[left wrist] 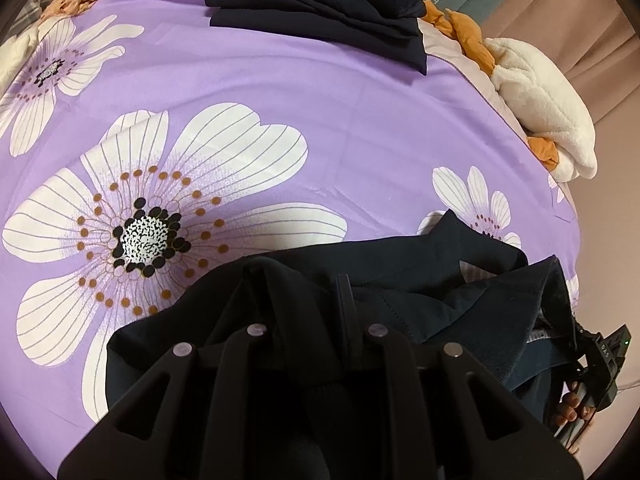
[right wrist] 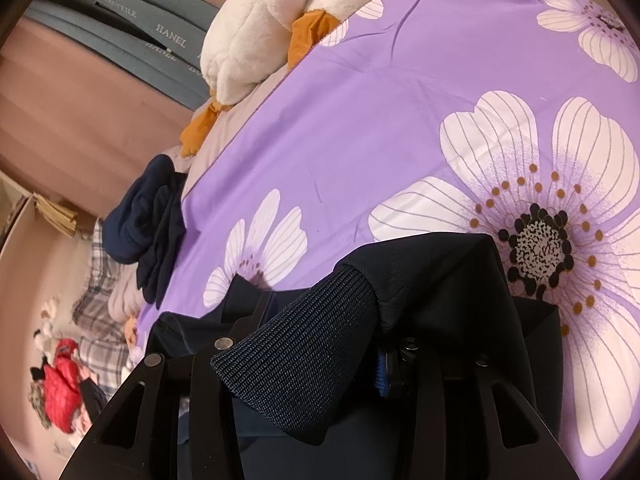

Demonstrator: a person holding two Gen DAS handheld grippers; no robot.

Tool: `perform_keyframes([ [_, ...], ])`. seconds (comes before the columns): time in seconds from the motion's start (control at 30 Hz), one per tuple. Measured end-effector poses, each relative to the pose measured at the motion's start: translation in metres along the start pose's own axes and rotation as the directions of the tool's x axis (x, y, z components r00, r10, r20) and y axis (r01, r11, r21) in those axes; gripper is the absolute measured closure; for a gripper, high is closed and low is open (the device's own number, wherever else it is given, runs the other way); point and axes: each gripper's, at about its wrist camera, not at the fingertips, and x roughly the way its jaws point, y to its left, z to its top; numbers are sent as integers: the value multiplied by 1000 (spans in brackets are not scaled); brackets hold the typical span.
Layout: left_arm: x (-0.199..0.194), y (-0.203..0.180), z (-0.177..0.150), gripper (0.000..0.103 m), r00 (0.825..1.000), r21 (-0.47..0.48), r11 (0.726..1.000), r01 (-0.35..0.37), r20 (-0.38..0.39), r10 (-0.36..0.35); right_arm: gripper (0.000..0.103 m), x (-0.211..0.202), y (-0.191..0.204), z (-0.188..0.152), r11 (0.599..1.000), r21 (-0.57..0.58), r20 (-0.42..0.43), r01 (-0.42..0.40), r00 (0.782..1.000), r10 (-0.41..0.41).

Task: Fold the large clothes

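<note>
A dark navy garment (left wrist: 420,276) lies bunched at the near edge of a purple flowered bedspread (left wrist: 320,120). My left gripper (left wrist: 304,292) is shut on a fold of it, and cloth drapes over the fingers. In the right wrist view the same garment (right wrist: 440,272) covers my right gripper (right wrist: 320,320), which is shut on it; the ribbed cuff (right wrist: 296,364) hangs across the jaws. The right gripper also shows in the left wrist view (left wrist: 592,376), held by a hand at the garment's right end.
A folded stack of dark clothes (left wrist: 320,4) sits at the far side of the bed; it also shows in the right wrist view (right wrist: 148,224). A white and orange plush toy (left wrist: 536,100) lies along the right bed edge. A red toy (right wrist: 60,392) lies on the floor.
</note>
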Motion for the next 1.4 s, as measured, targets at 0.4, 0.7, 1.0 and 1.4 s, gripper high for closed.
perform_keyframes([
  [0.4,-23,21,17,41,998,-92,994,60,37,-57,56,5,-5,6,996,77,-20,-41,999,42],
  [0.7,-25,37,31,41,994,-161,986,39,103,-23,43,1,-12,20,976,185,18,-117,993,115],
  [1.0,-52,51,42,41,980,-139,990,-37,188,63,35,-15,-17,35,958,214,143,-193,976,165],
  [1.4,-29,-13,-25,41,999,247,968,-34,9,33,35,13,84,-22,917,-396,-75,47,994,-84],
])
